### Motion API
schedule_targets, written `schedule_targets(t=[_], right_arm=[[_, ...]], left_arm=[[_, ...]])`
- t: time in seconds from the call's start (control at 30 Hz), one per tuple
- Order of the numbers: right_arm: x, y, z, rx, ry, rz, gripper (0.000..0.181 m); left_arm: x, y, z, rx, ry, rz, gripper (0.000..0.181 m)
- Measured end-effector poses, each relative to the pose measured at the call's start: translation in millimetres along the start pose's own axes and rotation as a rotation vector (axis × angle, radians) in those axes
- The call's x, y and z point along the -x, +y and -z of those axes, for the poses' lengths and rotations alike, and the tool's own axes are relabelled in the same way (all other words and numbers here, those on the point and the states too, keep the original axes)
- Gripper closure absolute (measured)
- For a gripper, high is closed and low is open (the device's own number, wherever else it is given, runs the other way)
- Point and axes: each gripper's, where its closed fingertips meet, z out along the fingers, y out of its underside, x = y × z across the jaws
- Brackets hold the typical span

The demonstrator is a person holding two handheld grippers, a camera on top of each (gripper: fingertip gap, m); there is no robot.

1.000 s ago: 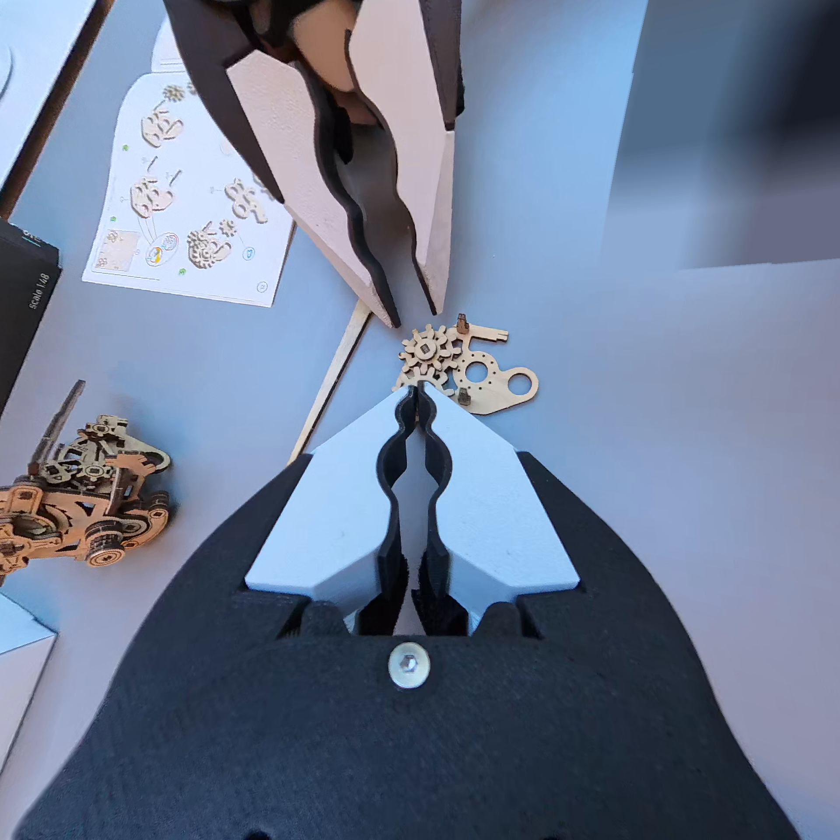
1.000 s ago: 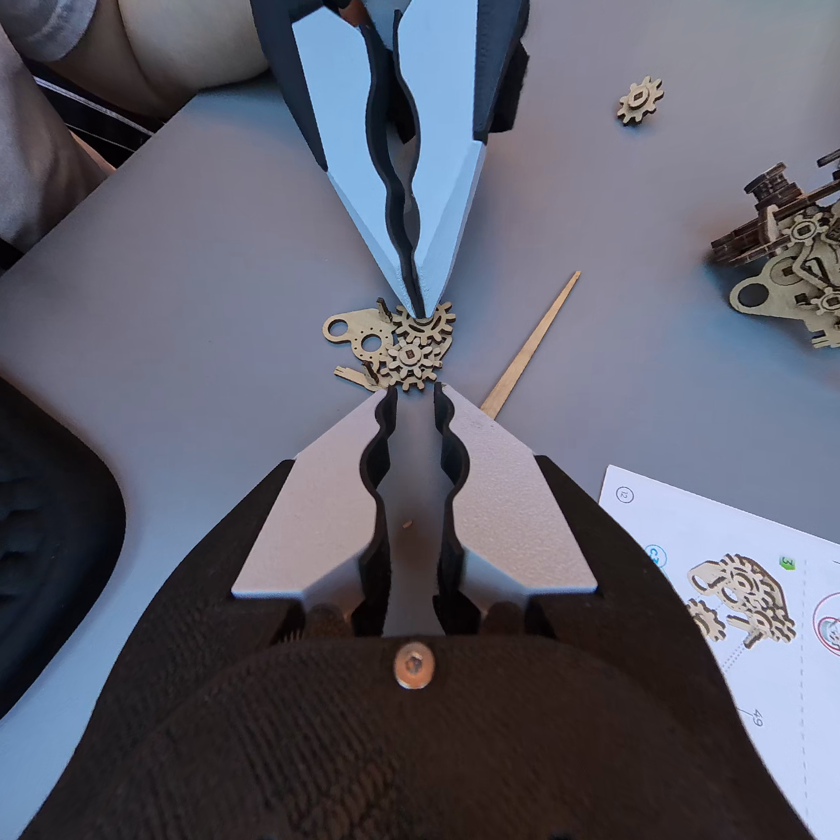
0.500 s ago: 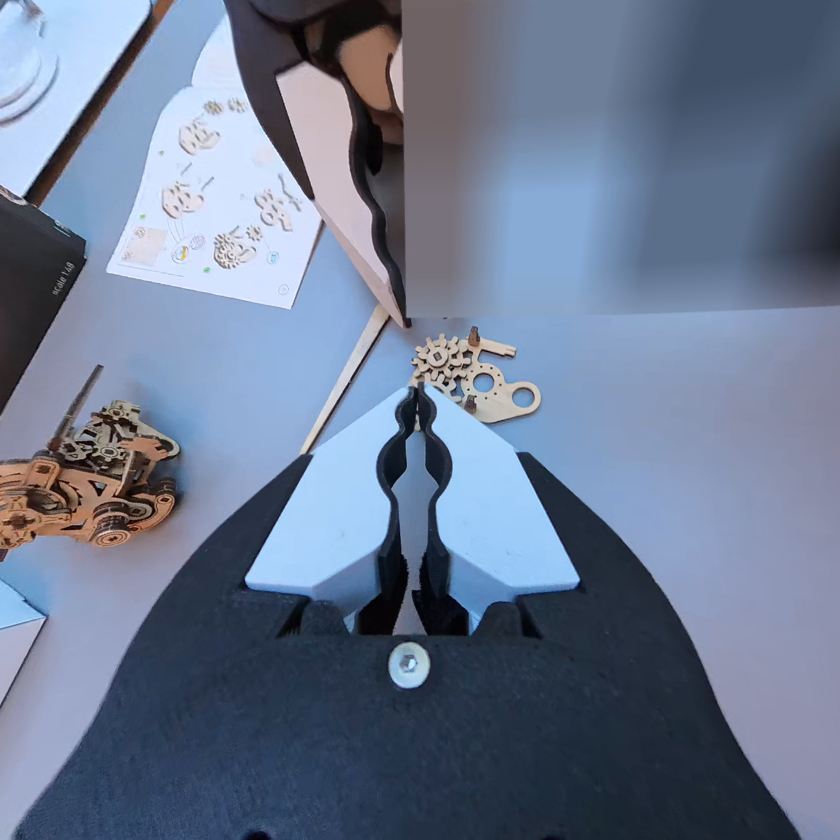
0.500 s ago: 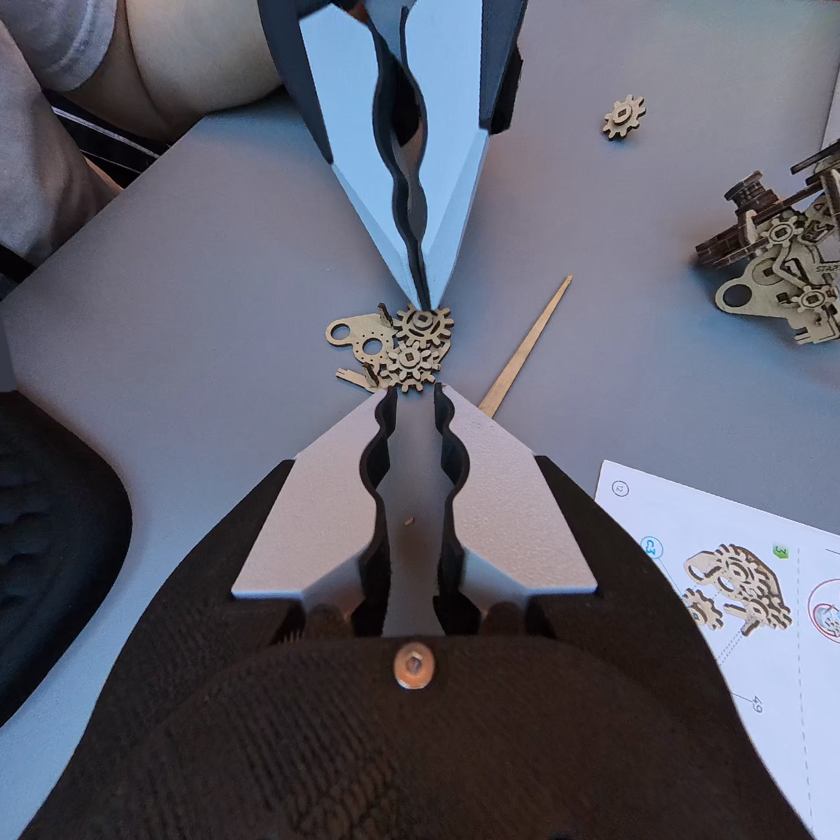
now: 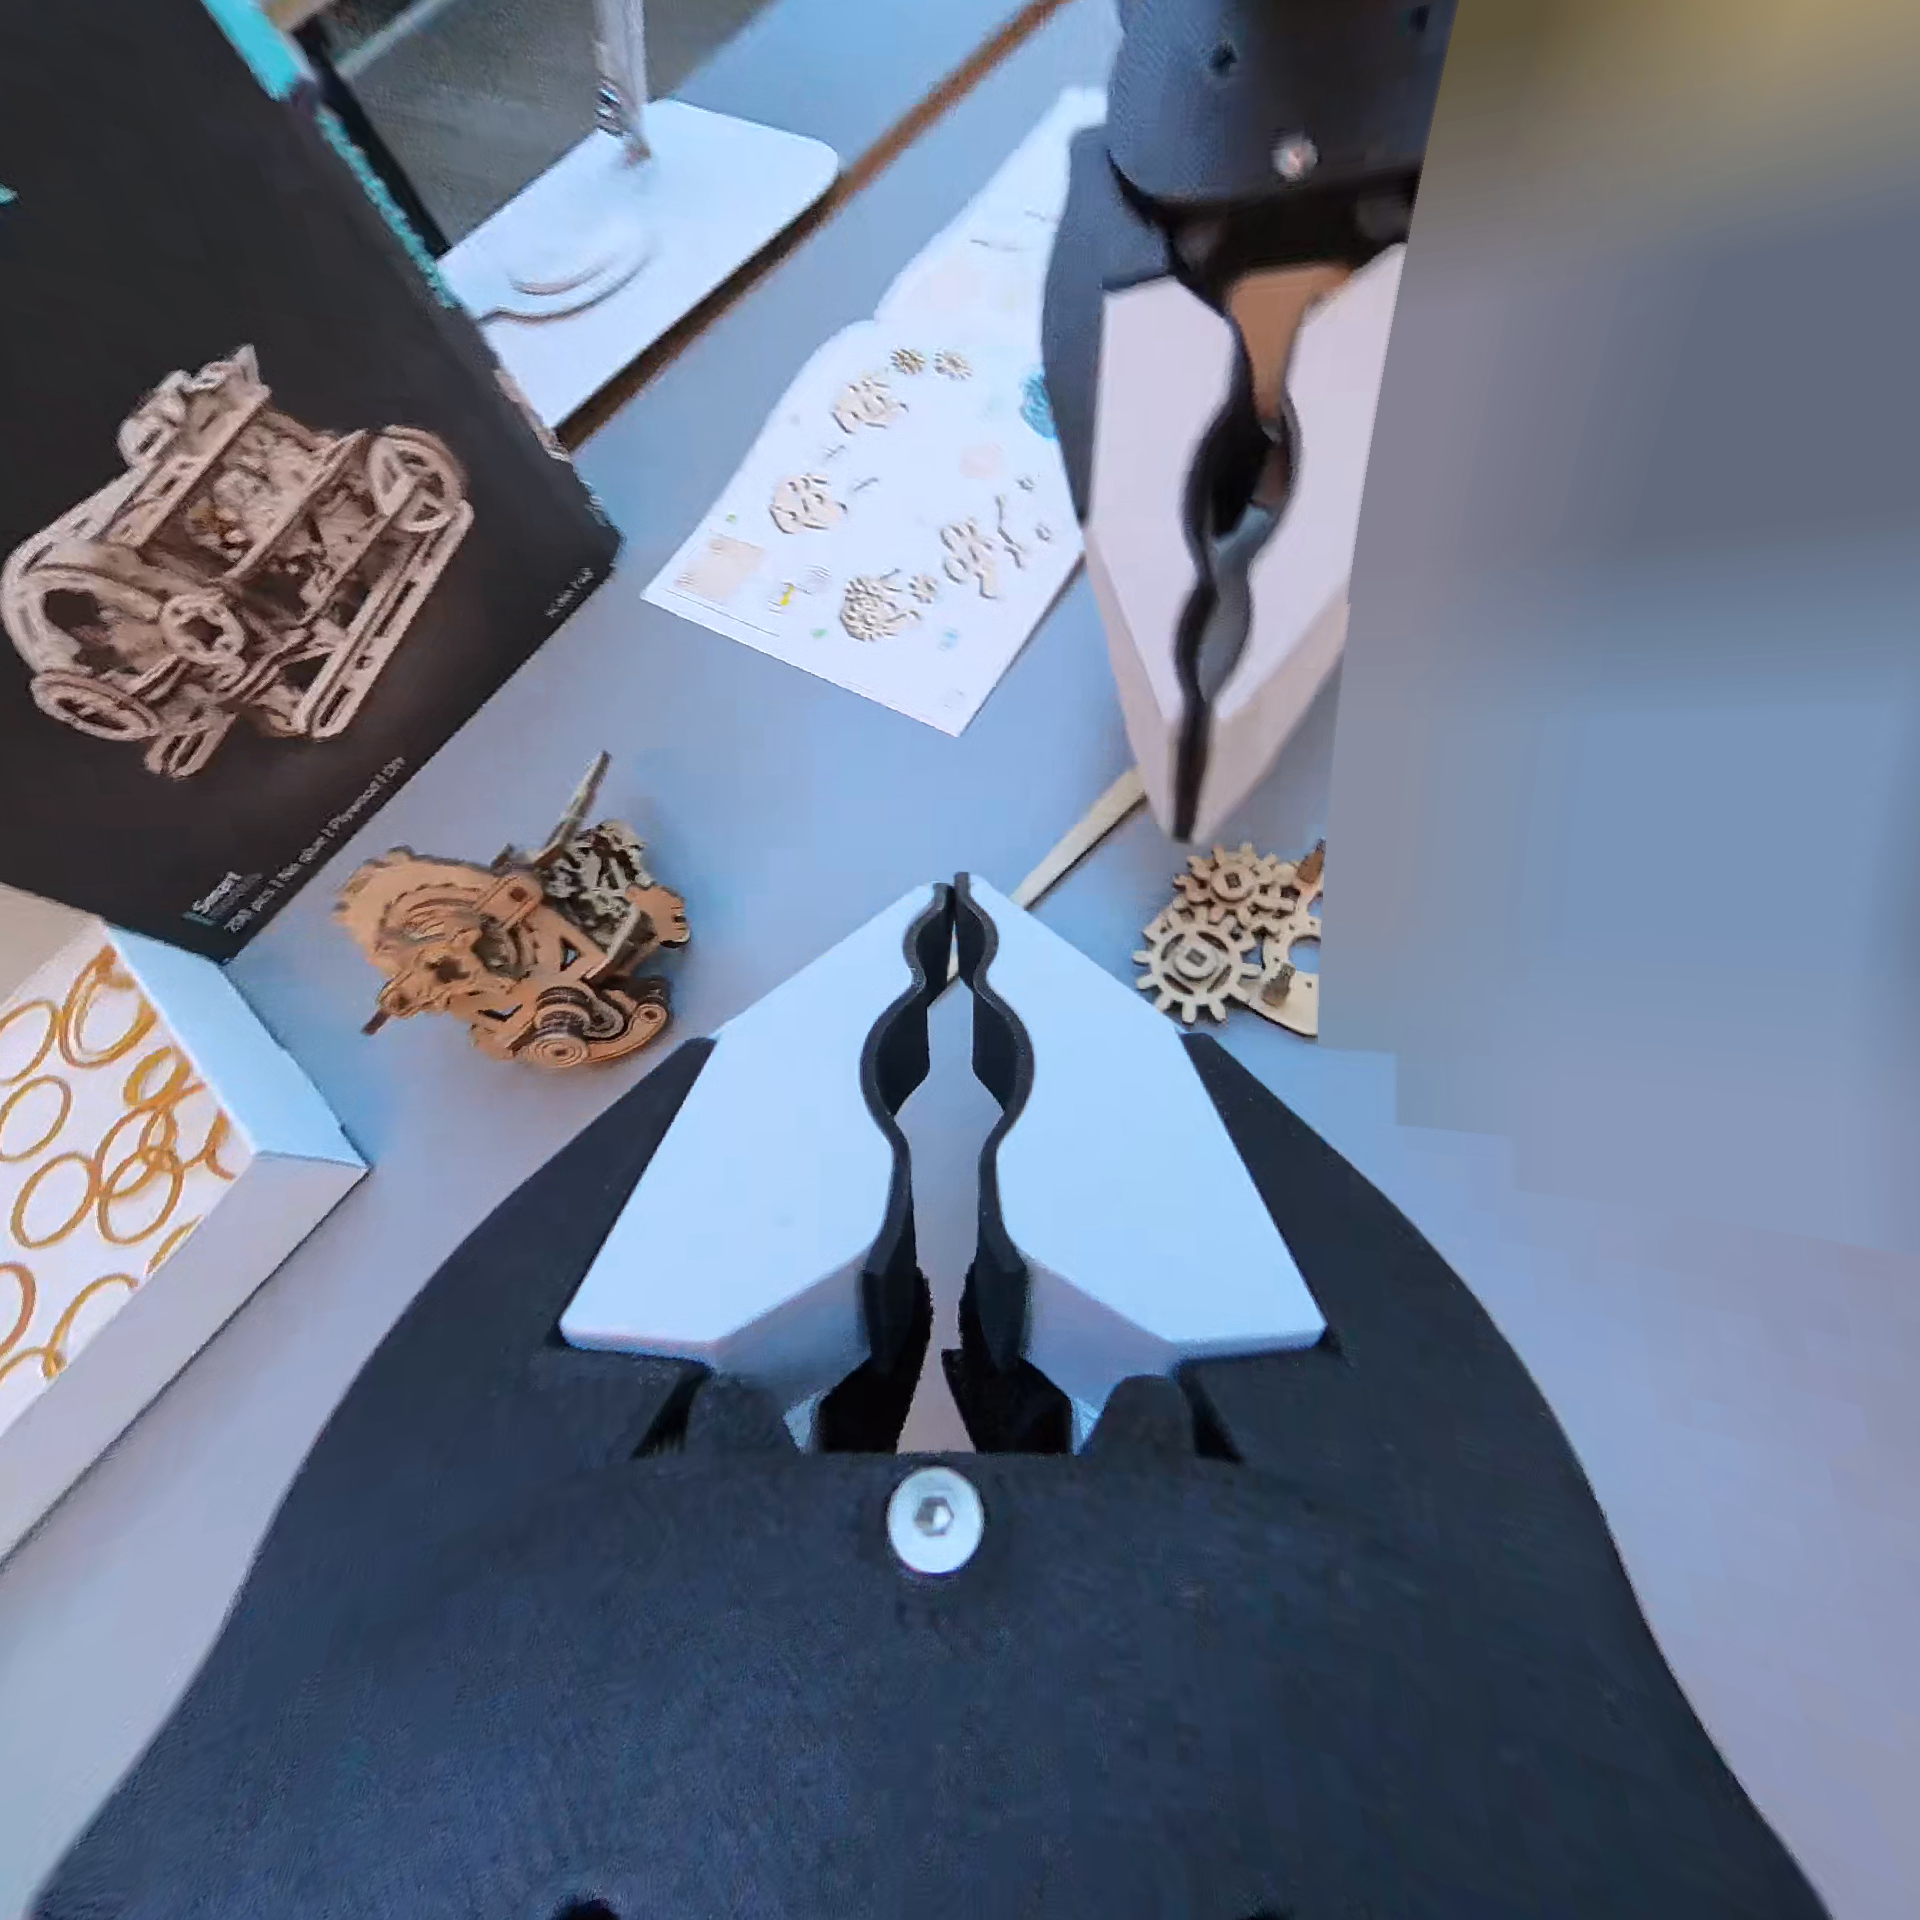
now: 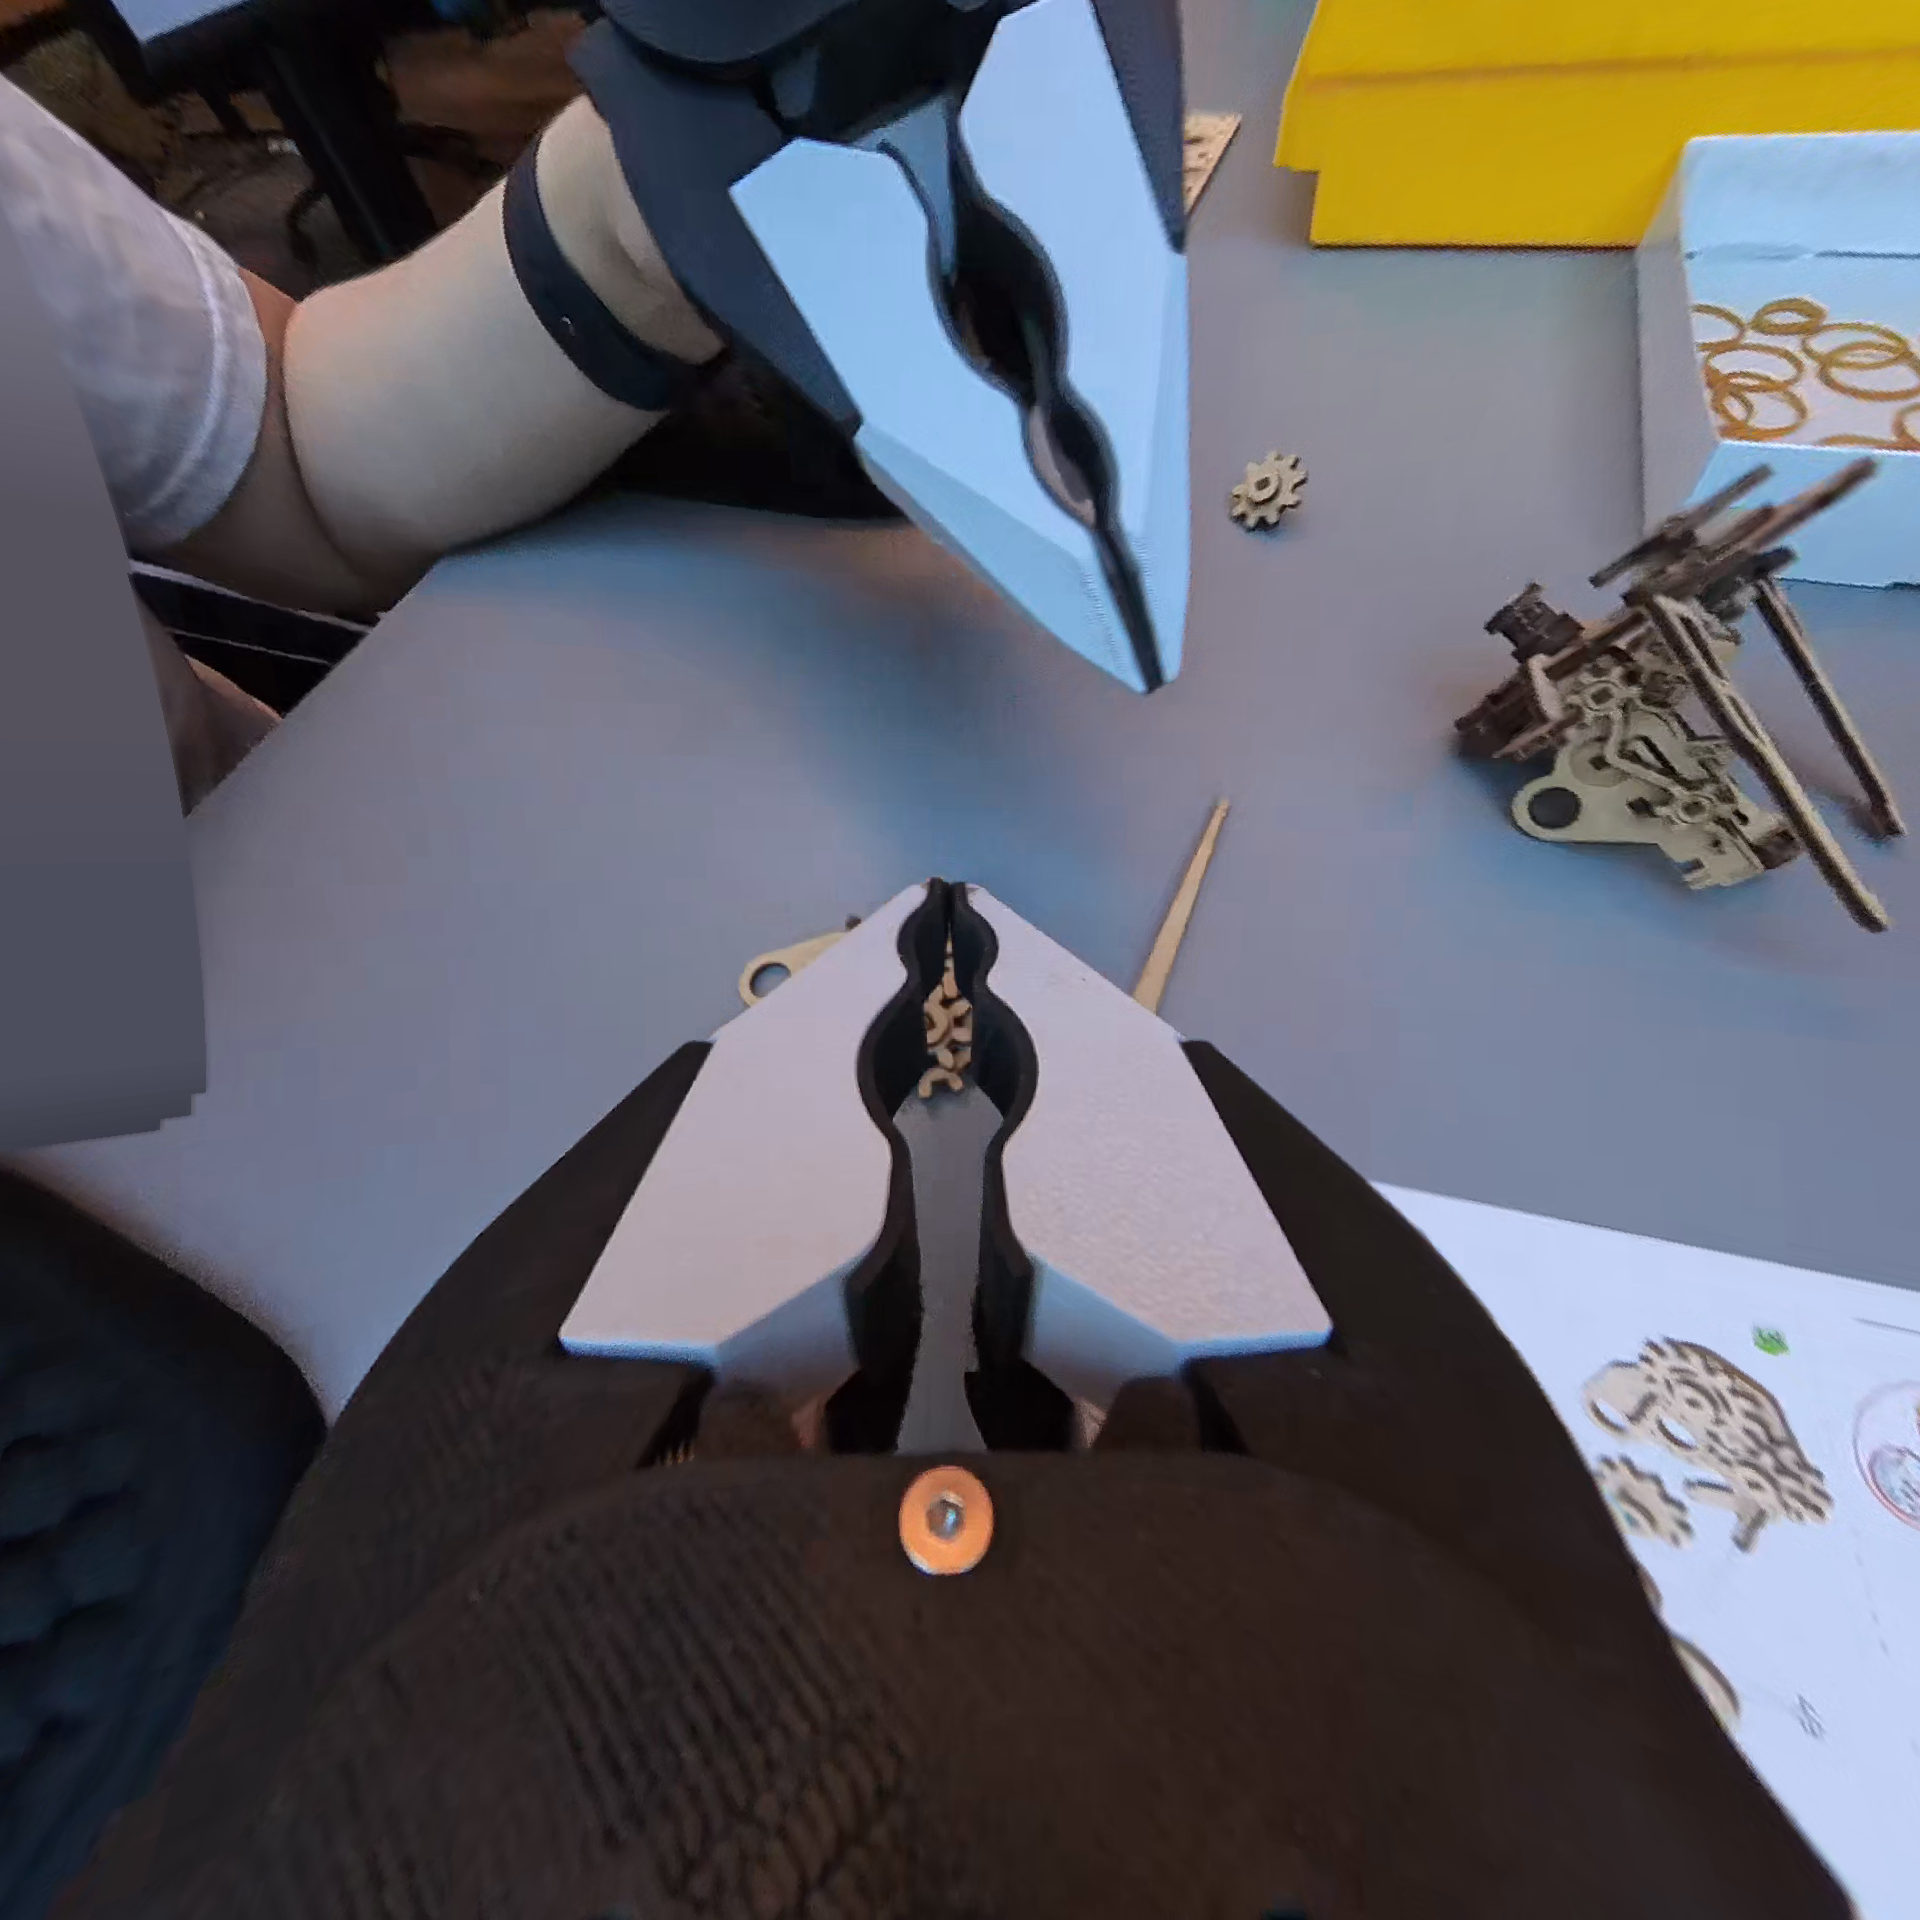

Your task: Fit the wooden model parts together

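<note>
The right gripper (image 6: pixel 951 891) has its tips pressed together, poised over the flat pale wooden plate with toothed gears (image 5: pixel 1226 935), which lies on the grey surface (image 6: pixel 623 779); whether it pinches the plate, I cannot tell. The left gripper (image 5: pixel 956 883), tips together and empty, hovers nearby, between that plate and a half-built brown wooden model (image 5: pixel 520 966).
</note>
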Motion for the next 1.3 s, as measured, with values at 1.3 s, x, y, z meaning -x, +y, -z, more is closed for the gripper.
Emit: schedule_targets(t=[1.3], right_arm=[[3.8,21.1,-22.4,0.142,0.025,0.100,0.181]], left_arm=[[20.0,10.0,3.3,0.022,-0.064,0.166,0.181]])
